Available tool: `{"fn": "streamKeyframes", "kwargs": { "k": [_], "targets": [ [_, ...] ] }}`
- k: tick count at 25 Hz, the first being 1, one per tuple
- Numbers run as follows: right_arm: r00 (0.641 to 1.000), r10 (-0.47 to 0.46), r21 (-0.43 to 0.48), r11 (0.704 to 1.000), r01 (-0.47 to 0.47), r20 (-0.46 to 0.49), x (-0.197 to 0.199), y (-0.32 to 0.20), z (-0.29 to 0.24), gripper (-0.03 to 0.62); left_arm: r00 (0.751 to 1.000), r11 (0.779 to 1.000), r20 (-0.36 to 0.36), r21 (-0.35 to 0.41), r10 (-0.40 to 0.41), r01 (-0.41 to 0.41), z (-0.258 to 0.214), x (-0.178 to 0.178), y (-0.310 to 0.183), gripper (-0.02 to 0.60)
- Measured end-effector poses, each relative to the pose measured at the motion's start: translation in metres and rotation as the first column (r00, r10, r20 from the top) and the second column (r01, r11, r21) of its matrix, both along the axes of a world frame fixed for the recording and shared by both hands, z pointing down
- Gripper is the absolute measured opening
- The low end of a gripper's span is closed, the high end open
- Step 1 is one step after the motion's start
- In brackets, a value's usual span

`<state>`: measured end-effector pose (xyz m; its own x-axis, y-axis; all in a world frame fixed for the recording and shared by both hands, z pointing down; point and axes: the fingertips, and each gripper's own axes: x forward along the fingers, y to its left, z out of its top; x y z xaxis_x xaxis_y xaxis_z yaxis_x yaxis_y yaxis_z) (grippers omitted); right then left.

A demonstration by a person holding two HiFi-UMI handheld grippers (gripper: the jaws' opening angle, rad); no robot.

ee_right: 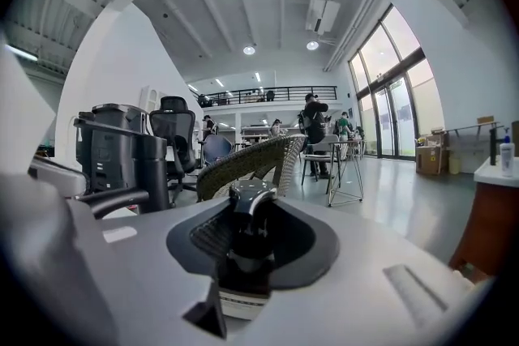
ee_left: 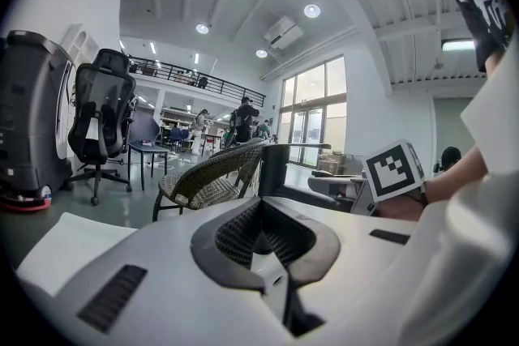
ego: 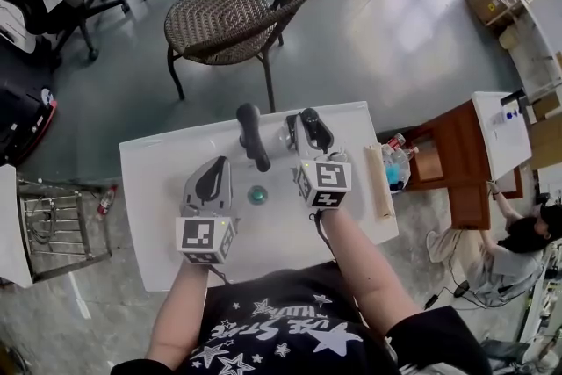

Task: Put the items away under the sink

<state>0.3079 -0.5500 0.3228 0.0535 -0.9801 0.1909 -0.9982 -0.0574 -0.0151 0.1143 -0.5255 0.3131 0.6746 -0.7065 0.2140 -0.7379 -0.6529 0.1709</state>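
Observation:
A white sink top [ego: 149, 189] carries a black faucet [ego: 252, 136] and a green drain [ego: 256, 194]. My right gripper [ego: 307, 115] reaches past the faucet's right side. Its jaws close round a small dark bottle [ee_right: 243, 255] with a shiny cap and a white label. My right gripper [ee_right: 253, 202] shows the bottle upright between the pads. My left gripper [ego: 215, 164] rests on the top left of the faucet, its jaws together with nothing in them. In the left gripper view the left gripper [ee_left: 261, 202] points at the faucet [ee_left: 273, 166].
A wicker chair [ego: 233, 9] stands beyond the sink top. To the right are a pale roll [ego: 379, 180], plastic bottles [ego: 395, 162] and a wooden cabinet [ego: 457, 158]. A person [ego: 518, 237] crouches at far right. A metal rack [ego: 53, 215] stands at left.

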Motion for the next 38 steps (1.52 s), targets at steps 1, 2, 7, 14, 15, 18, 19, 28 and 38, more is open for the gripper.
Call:
{"fn": "streamKeyframes", "kwargs": {
  "k": [1,2,7,14,15,18,19,28,38],
  "targets": [
    [1.0,0.004,-0.003,1.0,-0.003,0.009,0.0,0.0,0.0,0.1,1.0,1.0,-0.001,-0.001,0.0,0.0,0.0,-0.001,0.001,0.009],
    [1.0,0.009,-0.006,1.0,-0.009,0.019,0.0,0.001,0.0,0.098,1.0,1.0,-0.001,-0.002,-0.001,0.001,0.0,-0.002,0.002,0.009],
    [0.997,0.046,0.003,0.999,-0.046,0.068,0.007,0.012,-0.007,0.098,1.0,1.0,-0.007,0.001,-0.003,0.003,-0.005,-0.008,0.007,0.009],
    [0.998,0.027,0.012,1.0,-0.028,0.051,0.001,0.046,-0.024,0.097,0.999,1.0,-0.039,0.006,0.017,-0.017,-0.006,-0.009,0.02,0.009],
    [0.998,0.026,0.013,1.0,-0.026,0.048,-0.001,0.052,-0.026,0.098,0.999,1.0,-0.046,0.004,0.026,-0.025,-0.006,-0.008,0.024,0.009],
    [0.998,0.031,0.006,0.999,-0.032,0.06,-0.005,0.073,-0.03,0.098,0.996,0.998,-0.063,0.001,0.055,-0.055,-0.004,-0.003,0.035,0.009],
    [0.997,0.036,0.002,0.999,-0.036,0.072,-0.006,0.079,-0.031,0.098,0.996,0.998,-0.065,0.004,0.066,-0.066,-0.005,-0.001,0.038,0.009],
    [0.995,0.022,0.008,1.0,-0.023,0.099,-0.015,0.123,-0.044,0.098,0.994,0.997,-0.091,0.045,0.067,-0.063,-0.019,0.001,0.059,0.009],
    [0.988,-0.118,0.011,0.993,0.117,0.098,-0.022,0.157,-0.046,0.098,0.999,0.998,-0.042,0.061,-0.001,0.003,-0.028,0.004,0.103,0.009]
  ]
}}
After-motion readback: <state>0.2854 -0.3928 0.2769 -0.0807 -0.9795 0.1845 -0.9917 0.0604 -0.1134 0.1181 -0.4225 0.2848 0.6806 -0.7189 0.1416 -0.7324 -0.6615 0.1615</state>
